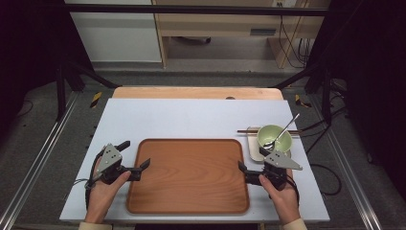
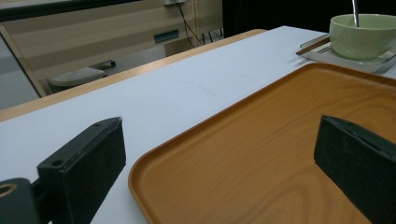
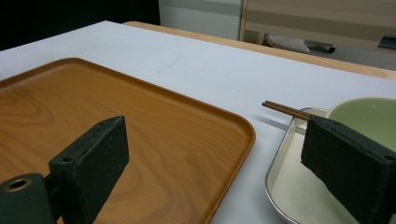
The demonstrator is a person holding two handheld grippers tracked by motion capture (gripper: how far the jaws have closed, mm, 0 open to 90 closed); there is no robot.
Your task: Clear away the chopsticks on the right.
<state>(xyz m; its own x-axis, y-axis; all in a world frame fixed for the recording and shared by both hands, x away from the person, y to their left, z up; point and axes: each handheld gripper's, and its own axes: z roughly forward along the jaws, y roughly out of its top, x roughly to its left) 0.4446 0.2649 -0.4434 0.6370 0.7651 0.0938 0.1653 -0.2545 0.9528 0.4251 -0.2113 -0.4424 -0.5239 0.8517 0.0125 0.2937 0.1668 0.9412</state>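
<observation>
Wood-grain brown, that's the tray [image 1: 191, 175] we've got in front of us, a rounded-corner rectangle lying flat at the near middle of the white tabletop [image 1: 191, 117]. Nothing on it.

Our left gripper [image 1: 136, 155] sits at the tray's 9 o'clock edge with its jaws wide apart and nothing between the pads. In the left gripper view one jaw hangs over the bare white surface and the other over the tray's wood, so the tray's rim runs right through the gap. We can't tell whether either jaw touches the rim.

Our right gripper [image 1: 251, 161] is at the tray's 3 o'clock edge, jaws spread just as wide and also empty. In the right gripper view one jaw is over the tray and the other over the small metal dish [image 3: 289, 186] just beside it.

That dish is at about 2 o'clock from the tray, close to it but apart. A pale green bowl [image 1: 274, 138] stands on the dish with a metal spoon [image 1: 283, 130] leaning in it, handle sticking up toward 1 o'clock. A pair of dark chopsticks [image 1: 249, 131] lies across the dish's far edge, tips pointing to 9 o'clock.
</observation>
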